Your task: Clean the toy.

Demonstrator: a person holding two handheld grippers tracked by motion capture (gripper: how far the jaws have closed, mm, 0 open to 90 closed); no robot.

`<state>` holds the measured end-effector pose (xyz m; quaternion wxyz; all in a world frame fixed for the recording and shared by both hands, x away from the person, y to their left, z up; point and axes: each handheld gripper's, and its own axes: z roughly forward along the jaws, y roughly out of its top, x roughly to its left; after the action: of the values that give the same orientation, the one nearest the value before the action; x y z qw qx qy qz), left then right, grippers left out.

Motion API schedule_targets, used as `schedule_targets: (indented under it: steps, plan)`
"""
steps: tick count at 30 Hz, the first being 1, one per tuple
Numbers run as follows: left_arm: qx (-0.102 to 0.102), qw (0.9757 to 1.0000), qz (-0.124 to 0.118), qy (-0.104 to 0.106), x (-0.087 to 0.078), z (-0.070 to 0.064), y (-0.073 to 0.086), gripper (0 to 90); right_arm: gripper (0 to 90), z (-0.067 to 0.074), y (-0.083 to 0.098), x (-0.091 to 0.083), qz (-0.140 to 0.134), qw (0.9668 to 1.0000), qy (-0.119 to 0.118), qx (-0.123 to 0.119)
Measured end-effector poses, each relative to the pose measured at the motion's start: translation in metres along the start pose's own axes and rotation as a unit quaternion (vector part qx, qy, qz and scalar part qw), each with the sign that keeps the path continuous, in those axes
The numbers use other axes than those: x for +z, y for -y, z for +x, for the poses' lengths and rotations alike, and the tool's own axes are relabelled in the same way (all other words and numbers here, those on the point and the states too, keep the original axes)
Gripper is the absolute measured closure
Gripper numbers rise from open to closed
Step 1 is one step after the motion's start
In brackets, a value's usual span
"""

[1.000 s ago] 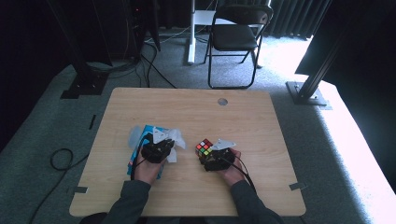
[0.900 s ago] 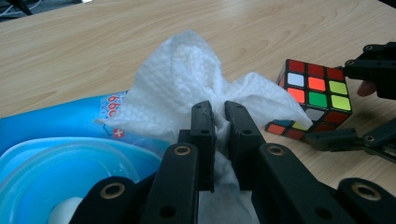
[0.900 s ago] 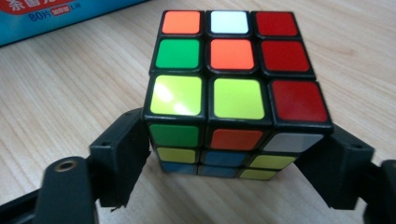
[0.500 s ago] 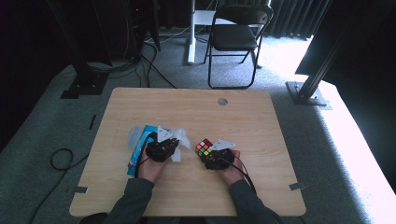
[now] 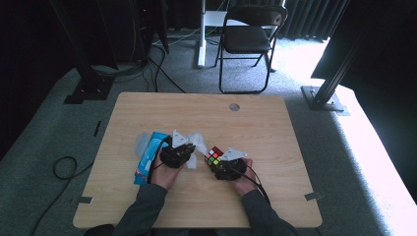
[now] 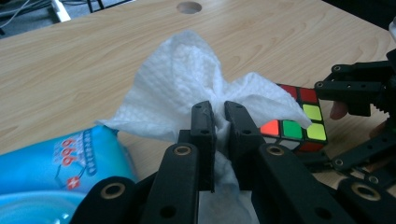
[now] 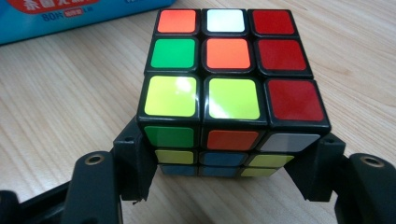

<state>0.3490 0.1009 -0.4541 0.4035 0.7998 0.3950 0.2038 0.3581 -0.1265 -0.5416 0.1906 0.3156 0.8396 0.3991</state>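
Both grips look done: the left gripper point(image 6: 219, 122) pinches a wet wipe point(image 6: 187, 88); the right gripper point(image 7: 229, 175), fingers just closed, clamps the puzzle cube point(image 7: 229, 84) at the counter's point(image 5: 275, 128) six o'clock. Wiping remains.

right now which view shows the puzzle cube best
The right gripper view: the puzzle cube sits close up, its top stickers clear, the right tool clamped on its sides. The left gripper view catches a corner behind the wipe. The high view shows it tiny.
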Motion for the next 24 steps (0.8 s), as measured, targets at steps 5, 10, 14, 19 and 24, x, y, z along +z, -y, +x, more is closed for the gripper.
schedule_targets:
  steps: [5, 10, 14, 19, 24]
  plan:
    - [0.008, 0.9999, 0.002, 0.010, 0.008, -0.006, -0.003, 83.5, 34.0, 0.001, -0.001, -0.002, -0.002, 1.0000, -0.002, -0.002]
    - [0.016, 0.9995, 0.002, 0.026, 0.015, -0.013, -0.005, 83.5, 34.0, 0.001, -0.002, -0.003, -0.001, 1.0000, -0.001, -0.003]
    - [0.025, 0.9989, 0.003, 0.039, 0.022, -0.019, -0.007, 83.5, 34.0, 0.002, -0.005, -0.003, -0.003, 1.0000, -0.002, -0.002]
    - [0.034, 0.9984, 0.010, 0.045, 0.032, -0.025, -0.008, 83.6, 34.1, 0.003, -0.006, -0.002, -0.004, 1.0000, -0.004, -0.003]
    - [0.043, 0.9980, 0.018, 0.044, 0.039, -0.027, -0.010, 83.6, 34.1, 0.003, -0.006, -0.003, -0.007, 0.9999, -0.010, -0.005]
